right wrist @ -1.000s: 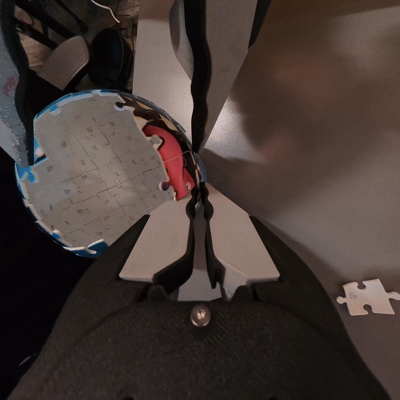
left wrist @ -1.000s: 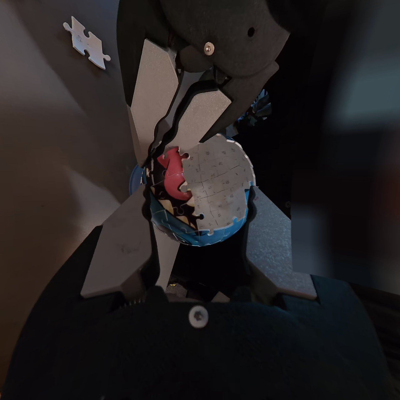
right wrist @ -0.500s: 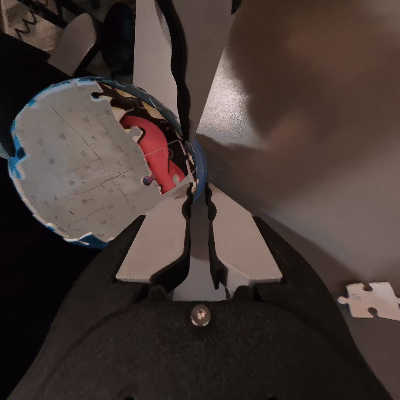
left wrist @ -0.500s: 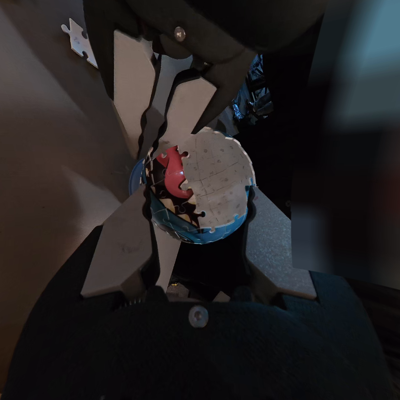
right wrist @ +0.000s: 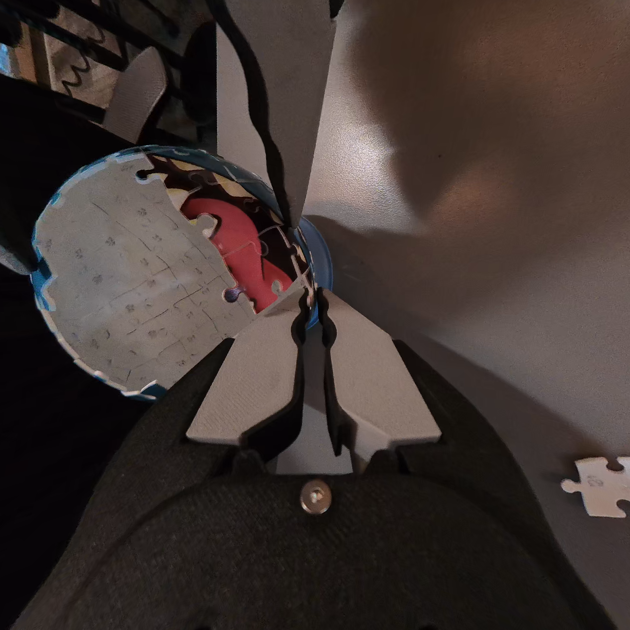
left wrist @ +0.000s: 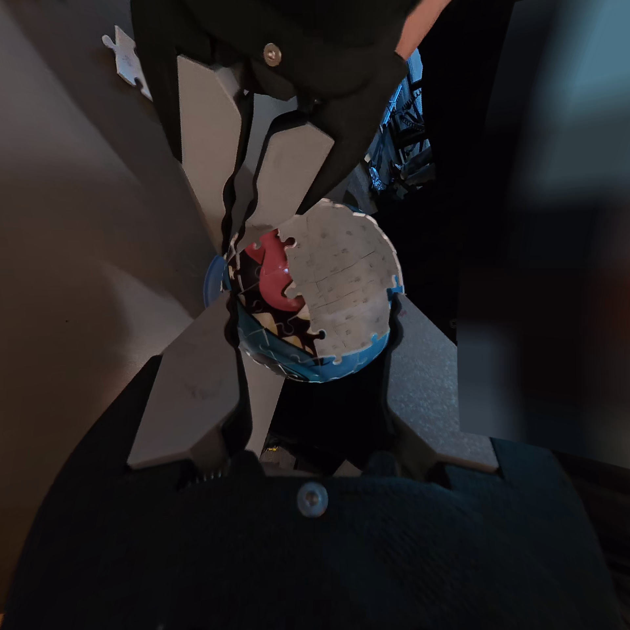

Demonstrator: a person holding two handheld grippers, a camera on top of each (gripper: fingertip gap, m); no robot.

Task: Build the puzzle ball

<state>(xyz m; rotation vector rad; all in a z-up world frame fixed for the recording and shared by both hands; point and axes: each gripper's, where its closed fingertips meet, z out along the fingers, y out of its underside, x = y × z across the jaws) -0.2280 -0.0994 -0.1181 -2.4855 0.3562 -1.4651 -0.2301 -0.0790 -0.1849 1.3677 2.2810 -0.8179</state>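
Right hand-held gripper (right wrist: 312, 300) now lower on puzzle ball (right wrist: 136, 279) rim.

Small marks on puzzle ball (right wrist: 129, 272) grey inside; illegible.

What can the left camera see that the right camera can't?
Only the left wrist view shows the left gripper clamped around the puzzle ball, and a bit of the person's hand.

Only the right wrist view shows the whole loose puzzle piece on the table; the left view half hides it.

Both show the unfinished ball and the right gripper pinching a piece at its edge.
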